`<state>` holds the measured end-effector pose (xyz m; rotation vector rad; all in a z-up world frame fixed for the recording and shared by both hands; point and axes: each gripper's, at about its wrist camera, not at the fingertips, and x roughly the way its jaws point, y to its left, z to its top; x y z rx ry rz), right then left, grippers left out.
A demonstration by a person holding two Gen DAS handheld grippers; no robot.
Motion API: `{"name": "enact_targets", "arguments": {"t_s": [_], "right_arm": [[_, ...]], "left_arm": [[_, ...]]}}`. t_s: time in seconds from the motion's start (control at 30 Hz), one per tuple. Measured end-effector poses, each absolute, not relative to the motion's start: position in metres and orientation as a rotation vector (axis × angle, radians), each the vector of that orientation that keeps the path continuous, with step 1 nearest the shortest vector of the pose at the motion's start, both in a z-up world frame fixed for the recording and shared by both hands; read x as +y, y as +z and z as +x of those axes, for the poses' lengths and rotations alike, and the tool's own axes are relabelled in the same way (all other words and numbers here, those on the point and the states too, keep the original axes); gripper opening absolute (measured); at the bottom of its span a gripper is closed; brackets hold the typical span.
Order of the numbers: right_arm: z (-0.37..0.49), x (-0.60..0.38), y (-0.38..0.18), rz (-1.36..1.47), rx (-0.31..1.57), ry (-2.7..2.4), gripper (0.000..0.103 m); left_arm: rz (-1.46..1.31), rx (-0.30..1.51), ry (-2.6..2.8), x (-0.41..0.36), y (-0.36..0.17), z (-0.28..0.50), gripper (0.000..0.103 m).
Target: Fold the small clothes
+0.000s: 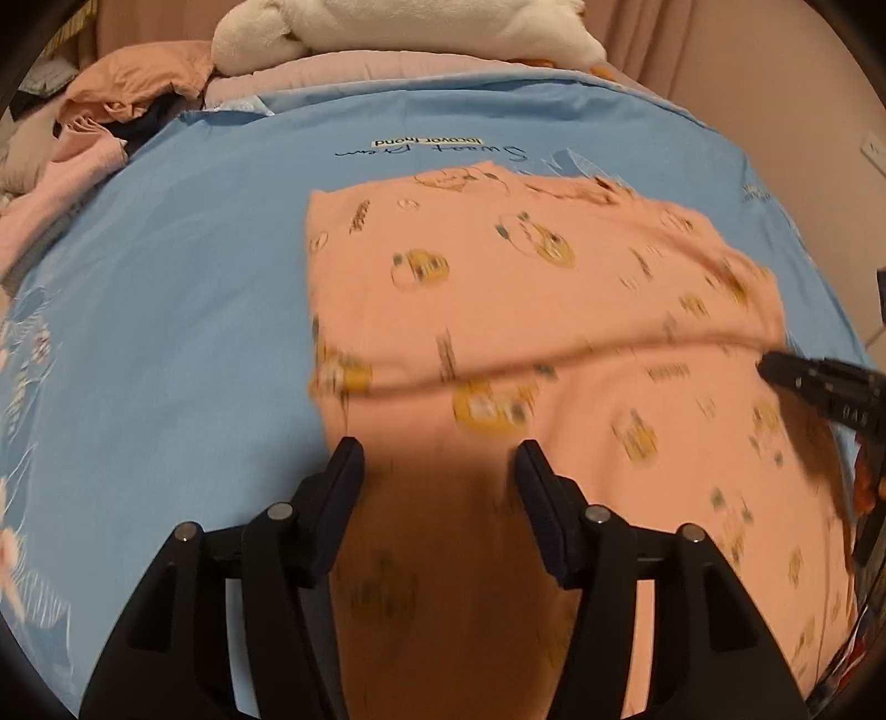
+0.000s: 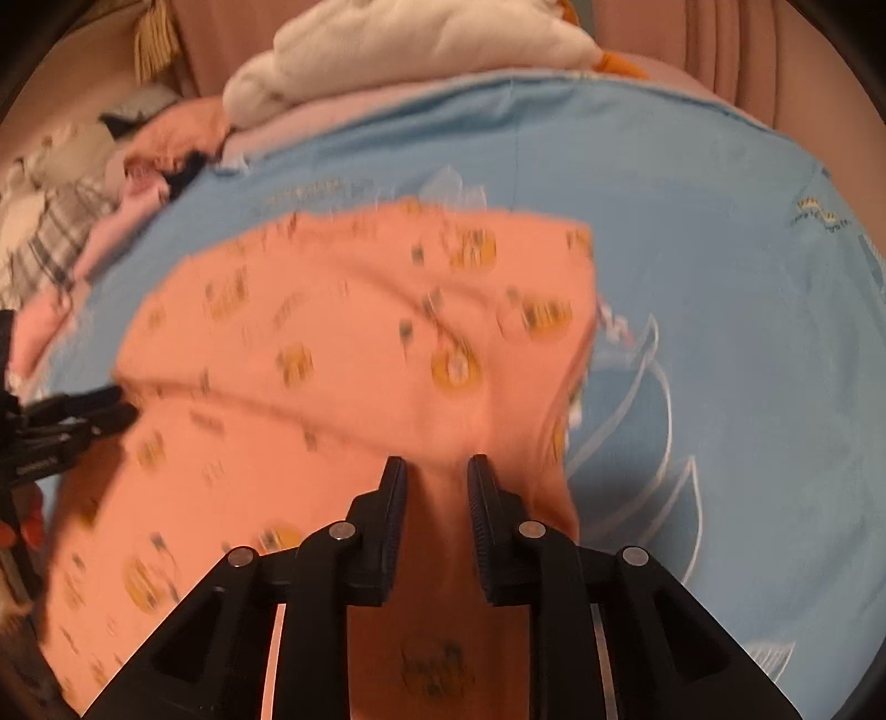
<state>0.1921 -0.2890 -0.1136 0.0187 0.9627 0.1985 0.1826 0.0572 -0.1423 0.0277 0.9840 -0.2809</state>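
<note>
Here the left gripper [image 1: 437, 459] gapes wide over the peach garment [image 1: 498, 288], while the right gripper [image 2: 437, 471], narrowly parted, pinches its fabric

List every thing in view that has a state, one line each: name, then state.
Left gripper: fingers apart, over the garment's near edge.
Right gripper: fingers narrowly apart with fabric between them; grip cannot be confirmed.
Peach printed garment: on the bed, partly folded, a fold ridge running across it.
Blue bedsheet: spread under the garment.
Clothes pile: crumpled, unfolded.
White plush: lying at the bed's far end.
</note>
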Motion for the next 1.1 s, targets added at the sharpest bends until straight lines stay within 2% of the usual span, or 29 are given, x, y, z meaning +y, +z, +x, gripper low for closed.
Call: {"name": "enact_targets", "arguments": {"t_s": [0.1,0.17,0.2,0.3,0.37,0.43,0.63,0.83,1.1], "right_arm": [[0.170,-0.294,-0.102,0.044,0.948,0.196,0.022],[0.153,-0.295,-0.099,0.048,0.942,0.217,0.026],[0.143,-0.294,-0.102,0.045,0.960,0.235,0.031],[0.113,-0.288,-0.116,-0.027,1.006,0.246,0.033],[0.093,-0.283,-0.116,-0.078,0.990,0.248,0.039],[0.073,-0.280,-0.117,-0.106,0.994,0.259,0.052],[0.037,-0.284,-0.113,-0.122,1.028,0.289,0.054],[0.028,-0.327,-0.108,0.204,1.042,0.320,0.054],[0.038,-0.363,-0.151,0.698,1.119,0.511,0.054]], "left_arm": [[0.002,0.986,-0.300,0.061,-0.136,0.156,0.065],[-0.009,0.995,-0.310,0.064,-0.136,0.134,0.066],[-0.011,1.005,-0.314,0.064,-0.138,0.126,0.066],[-0.023,1.031,-0.304,0.070,-0.148,0.092,0.067],[-0.028,1.028,-0.308,0.071,-0.148,0.072,0.067],[-0.034,1.030,-0.316,0.074,-0.147,0.055,0.067],[-0.089,1.051,-0.282,0.094,-0.143,0.018,0.070],[-0.333,1.066,-0.284,0.131,-0.145,0.004,0.070],[-0.602,1.097,-0.452,0.130,-0.158,0.028,0.069]]}}
